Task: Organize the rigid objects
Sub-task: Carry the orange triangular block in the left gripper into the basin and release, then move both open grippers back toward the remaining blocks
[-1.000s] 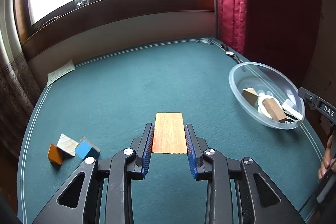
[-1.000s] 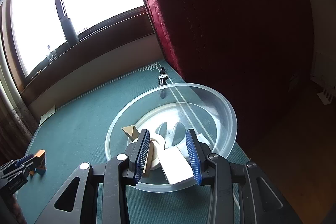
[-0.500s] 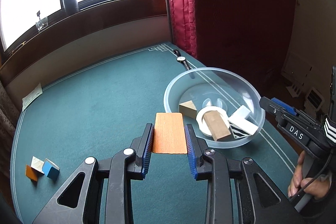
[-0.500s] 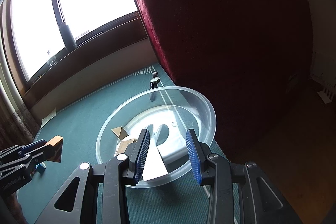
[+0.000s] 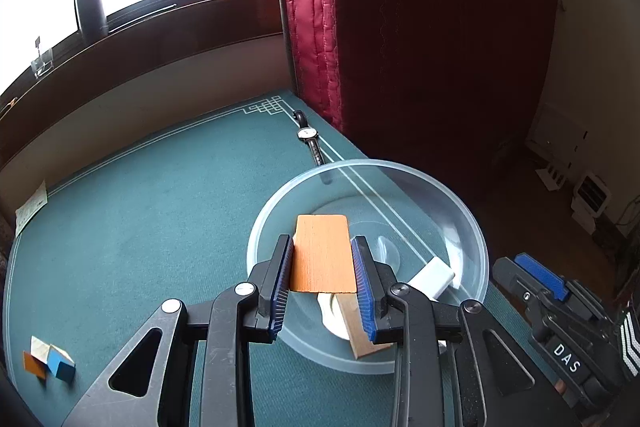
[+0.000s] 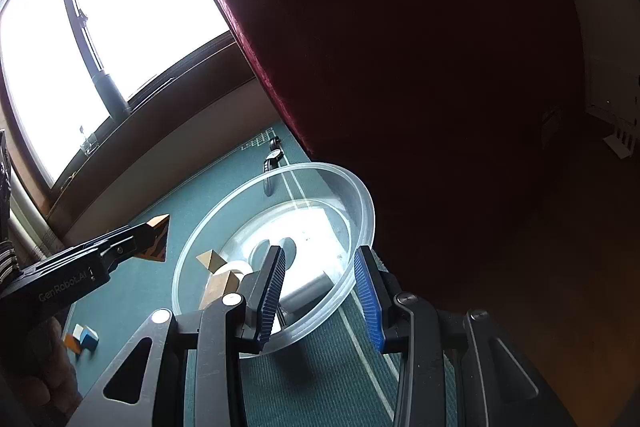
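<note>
While the left hand-held gripper point(image 5: 323, 267) is clamped tight on a flat orange wooden block point(image 5: 322, 253), pads pressing both long edges, it holds that block above the clear plastic bowl point(image 5: 472, 227), over the side nearer the middle of the bench point(image 5: 140, 219). The right hand-held gripper point(image 6: 320, 291) stands partly open with nothing gripped; the bowl's near rim runs between its blue pads, touching neither as far as I can see. Inside the bowl lie a white block point(image 5: 434, 277), a brown wooden block point(image 5: 362, 331) across a white ring point(image 5: 330, 315), and a small tan wedge point(image 6: 211, 259). A wristwatch point(image 5: 310, 141) lies on the green cloth beyond the bowl, near the far corner. Well off to the left sit three small blocks together, orange point(image 5: 34, 363), pale point(image 5: 40, 346) and blue point(image 5: 61, 363). The bowl sits close to the bench's right edge, where a red curtain point(image 5: 320, 27) hangs; the broad green middle is open.
</note>
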